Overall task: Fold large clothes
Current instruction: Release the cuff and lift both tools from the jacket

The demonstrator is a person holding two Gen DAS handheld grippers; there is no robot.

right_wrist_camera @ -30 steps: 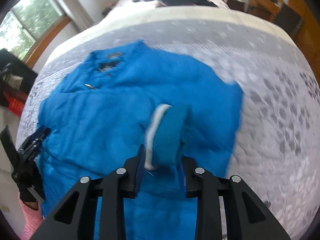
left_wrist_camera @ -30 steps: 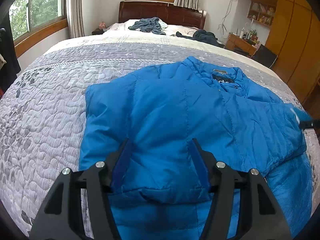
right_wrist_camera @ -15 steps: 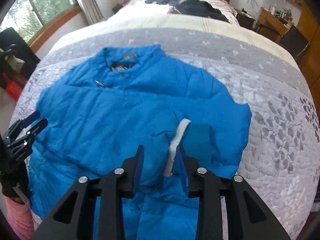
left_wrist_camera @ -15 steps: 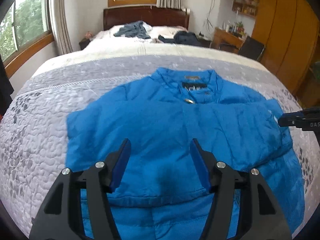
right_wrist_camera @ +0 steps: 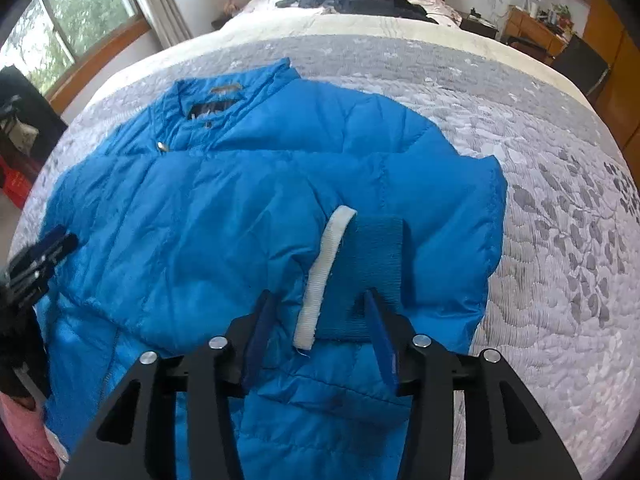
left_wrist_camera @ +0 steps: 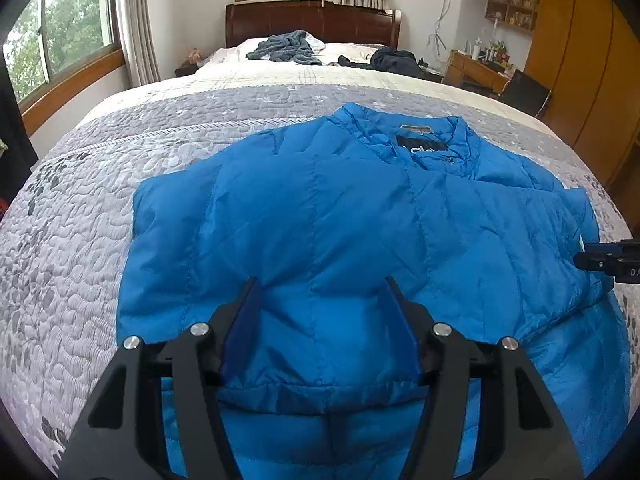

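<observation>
Blue jacket (left_wrist_camera: 340, 232) — both claws agape above

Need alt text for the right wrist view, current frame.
An open right gripper hovers over a bright blue quilted puffer jacket spread on a grey patterned quilted bedspread, its fingers either side of a blue knit sleeve cuff with a white edge. The left gripper shows at the left edge.

Left wrist view: low and close over the blue jacket (left_wrist_camera: 320, 220), facing up the bed (left_wrist_camera: 80, 240) toward the headboard (left_wrist_camera: 312, 24). Right wrist view: close above the jacket's cuff (right_wrist_camera: 372, 264), same heading, tilted down. Shared: jacket, quilt, each opposite gripper at frame edge.
</observation>
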